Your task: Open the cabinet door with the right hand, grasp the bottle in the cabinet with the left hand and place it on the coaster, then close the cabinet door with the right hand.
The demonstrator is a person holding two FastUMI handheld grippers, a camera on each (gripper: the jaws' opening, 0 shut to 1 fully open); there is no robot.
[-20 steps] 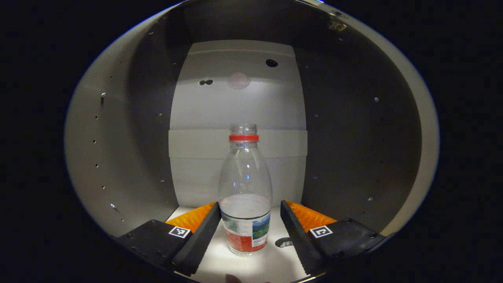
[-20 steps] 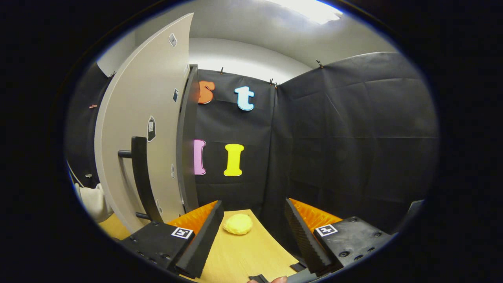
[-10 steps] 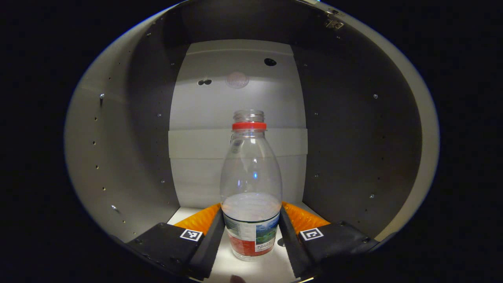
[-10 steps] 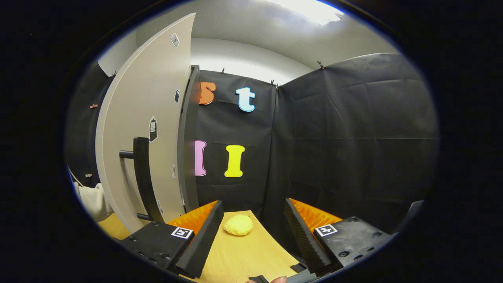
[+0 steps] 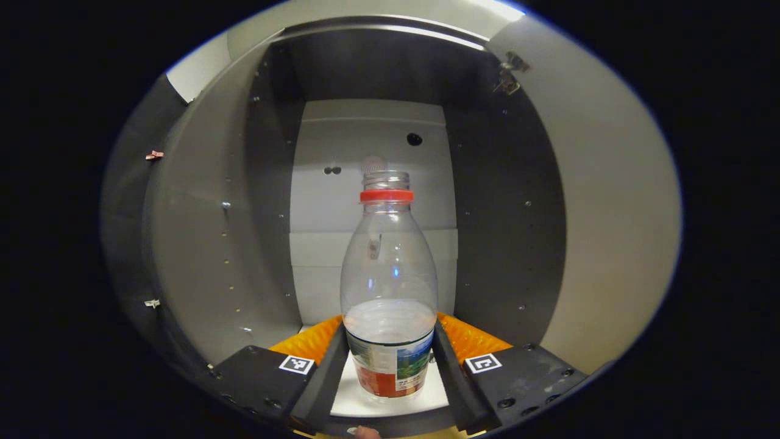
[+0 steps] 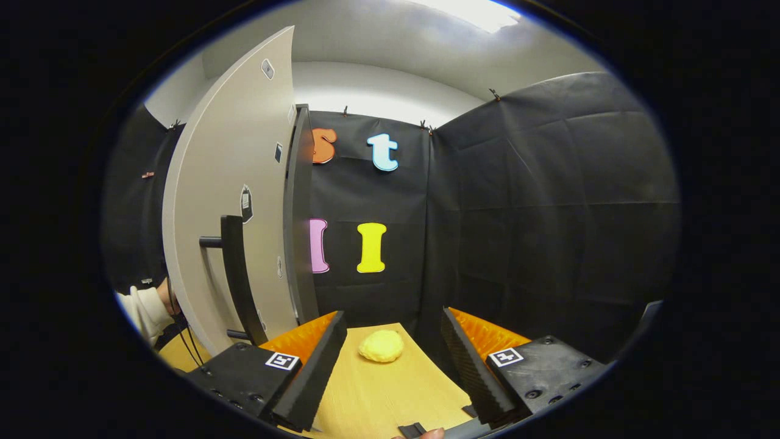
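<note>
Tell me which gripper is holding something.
The left gripper: its fingers clamp the bottle inside the cabinet. The right gripper is open, holding nothing.

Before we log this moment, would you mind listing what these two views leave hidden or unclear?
- Left gripper view: the sides of the bottle at label height sit behind the left gripper fingers, so pad contact is hidden.
- Left gripper view: the bottle's base against the cabinet floor is hard to judge.
- Right gripper view: the cabinet door blocks what lies behind it; a sleeve is cut off by its edge.
</note>
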